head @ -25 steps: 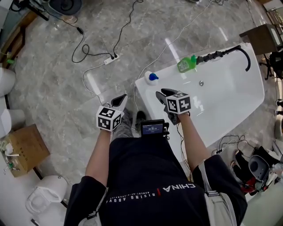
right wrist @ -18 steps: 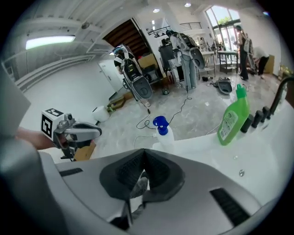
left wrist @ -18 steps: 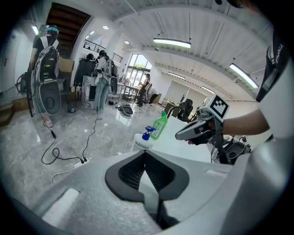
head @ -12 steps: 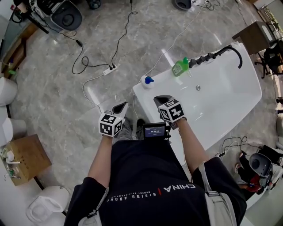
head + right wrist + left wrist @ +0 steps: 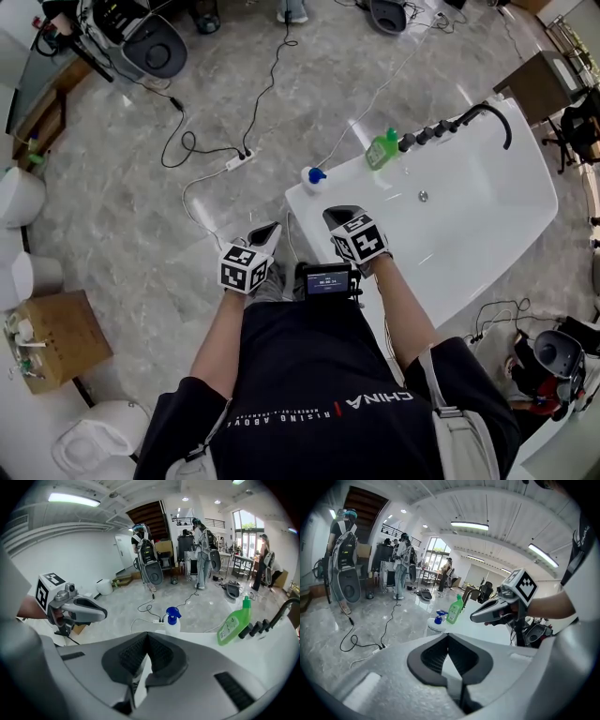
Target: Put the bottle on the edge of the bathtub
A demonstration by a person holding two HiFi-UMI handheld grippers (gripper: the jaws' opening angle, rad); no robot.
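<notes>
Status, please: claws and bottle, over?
Left gripper, right gripper shut, empty. Green bottle and blue-capped spray bottle stand on bathtub rim. Nothing blocks them.

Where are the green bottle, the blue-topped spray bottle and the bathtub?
green bottle (image 5: 381, 150), head view, its body.
blue-topped spray bottle (image 5: 320, 173), head view, its blue top.
bathtub (image 5: 348, 173), head view, rim between the bottles.

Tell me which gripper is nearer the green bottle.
Right. The right gripper is at the tub's near end, the green bottle on the rim beyond it. The left gripper is over the floor beside the tub, farther off.
</notes>
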